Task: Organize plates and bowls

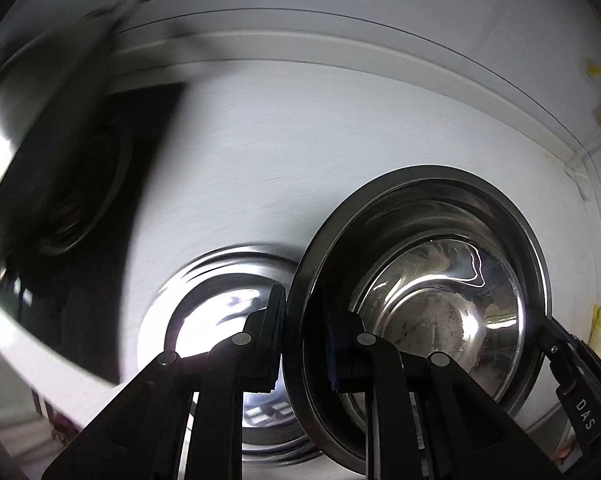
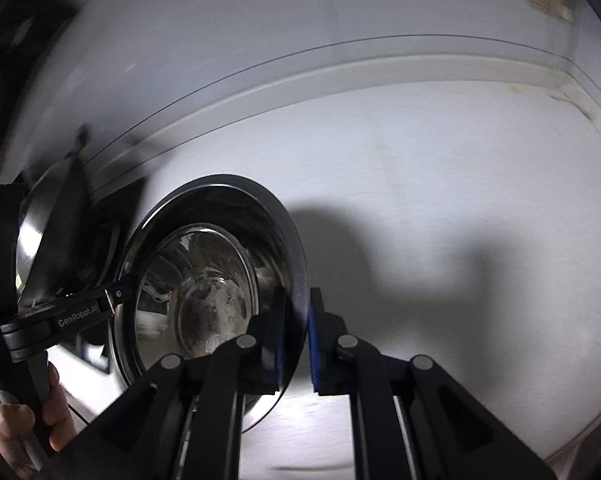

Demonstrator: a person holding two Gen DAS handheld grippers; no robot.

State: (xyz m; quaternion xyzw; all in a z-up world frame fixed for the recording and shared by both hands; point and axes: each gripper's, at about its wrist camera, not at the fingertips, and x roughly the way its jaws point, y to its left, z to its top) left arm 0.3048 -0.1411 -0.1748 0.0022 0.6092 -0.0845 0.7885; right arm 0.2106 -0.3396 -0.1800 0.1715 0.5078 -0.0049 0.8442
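A steel bowl (image 1: pixel 440 280) hangs tilted above the white counter, held at two opposite sides of its rim. My left gripper (image 1: pixel 300 320) is shut on the rim's left side. At the bowl's right side in this view, my right gripper (image 1: pixel 540 324) reaches the rim. In the right wrist view my right gripper (image 2: pixel 298 320) pinches the thin rim of the same bowl (image 2: pixel 204 280) between its blue pads. My left gripper (image 2: pixel 118 294) grips the far side, with a person's hand (image 2: pixel 20 420) on its handle. A second steel dish (image 1: pixel 220 280) lies on the counter under the bowl.
A large shiny steel pan or lid (image 1: pixel 40 160) stands blurred at the left, also seen as a steel pan (image 2: pixel 40 232) behind the left gripper. The white counter (image 2: pixel 440 200) meets a raised back ledge (image 1: pixel 340 52) and wall. Yellow scraps (image 1: pixel 600 66) stick on the right wall.
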